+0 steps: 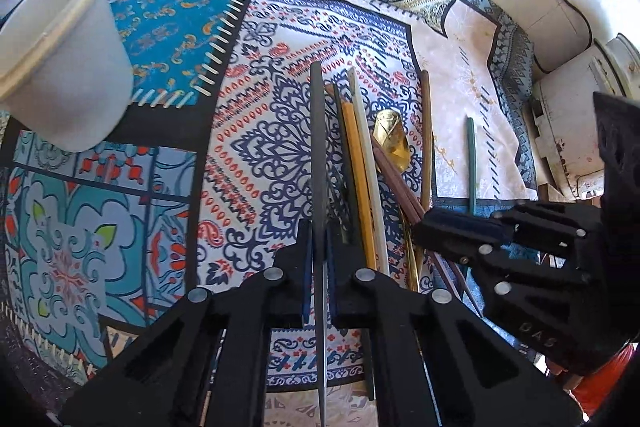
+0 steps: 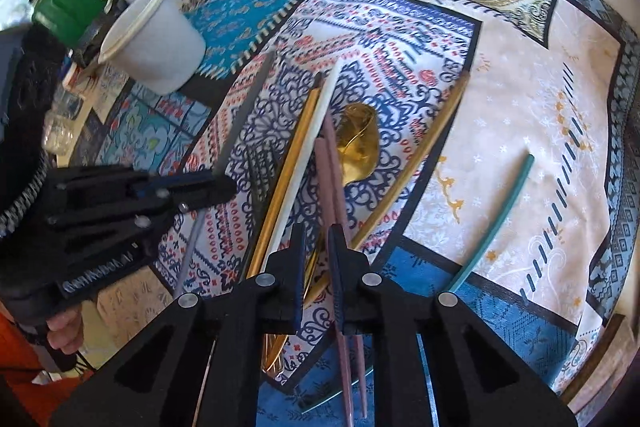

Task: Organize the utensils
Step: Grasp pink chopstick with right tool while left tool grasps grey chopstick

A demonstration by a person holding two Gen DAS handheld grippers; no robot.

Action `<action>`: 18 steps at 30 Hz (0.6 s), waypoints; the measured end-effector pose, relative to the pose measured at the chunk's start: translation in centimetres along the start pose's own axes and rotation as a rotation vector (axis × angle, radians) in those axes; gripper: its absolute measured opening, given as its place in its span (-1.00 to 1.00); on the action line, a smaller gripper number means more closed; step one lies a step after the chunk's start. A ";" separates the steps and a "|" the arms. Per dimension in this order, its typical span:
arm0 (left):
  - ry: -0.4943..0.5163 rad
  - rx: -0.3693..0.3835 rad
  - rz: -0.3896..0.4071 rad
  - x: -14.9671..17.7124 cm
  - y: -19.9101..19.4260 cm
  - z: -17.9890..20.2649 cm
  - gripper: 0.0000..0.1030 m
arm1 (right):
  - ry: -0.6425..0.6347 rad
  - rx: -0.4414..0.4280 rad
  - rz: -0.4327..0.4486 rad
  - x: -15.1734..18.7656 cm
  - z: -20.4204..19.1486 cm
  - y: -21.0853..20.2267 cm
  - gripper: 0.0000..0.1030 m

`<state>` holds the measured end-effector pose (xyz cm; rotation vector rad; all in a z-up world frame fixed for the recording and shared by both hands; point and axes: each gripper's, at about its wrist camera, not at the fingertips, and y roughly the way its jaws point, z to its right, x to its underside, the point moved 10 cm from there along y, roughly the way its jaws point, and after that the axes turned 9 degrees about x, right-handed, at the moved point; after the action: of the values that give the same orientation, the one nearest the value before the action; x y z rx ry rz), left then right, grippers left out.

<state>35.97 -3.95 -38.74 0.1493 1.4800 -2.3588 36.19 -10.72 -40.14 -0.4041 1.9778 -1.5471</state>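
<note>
Gripping the grey chopstick (image 1: 319, 147) in my left gripper (image 1: 319, 247); its long axis is running straight ahead. My right gripper (image 2: 318, 259) is clamping a pink chopstick (image 2: 334, 179), and the white cup (image 1: 60, 59) is sitting up-left, nearer my left.

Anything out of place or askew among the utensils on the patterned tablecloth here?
Yes. One teal chopstick lies alone on the cream patch, apart from the pile where the gold metal spoon sits under the pink chopsticks. A brown chopstick angles away from that pile. The white cup stands upright.
</note>
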 end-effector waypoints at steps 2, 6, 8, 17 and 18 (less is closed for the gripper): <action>-0.002 -0.004 0.010 0.0 -0.4 -0.2 -0.91 | -0.017 0.015 -0.001 0.0 -0.1 0.2 -0.80; -0.003 -0.008 0.022 0.0 -0.9 -0.3 -0.91 | -0.023 0.051 -0.006 0.1 0.3 0.1 -0.80; 0.004 -0.011 0.025 0.1 -1.1 -0.3 -0.91 | -0.021 0.067 -0.031 0.3 0.6 0.7 -0.81; 0.014 -0.028 0.045 0.5 -2.1 -0.5 -0.91 | -0.022 0.056 -0.044 -0.3 -0.1 1.9 -0.84; 0.014 -0.029 0.049 0.4 -2.3 -0.5 -0.91 | -0.012 0.053 -0.044 -0.4 -0.3 2.0 -0.84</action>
<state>34.71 -2.75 -37.13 0.1927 1.4989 -2.3018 36.60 -9.72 -41.93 -0.4368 1.9269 -1.6166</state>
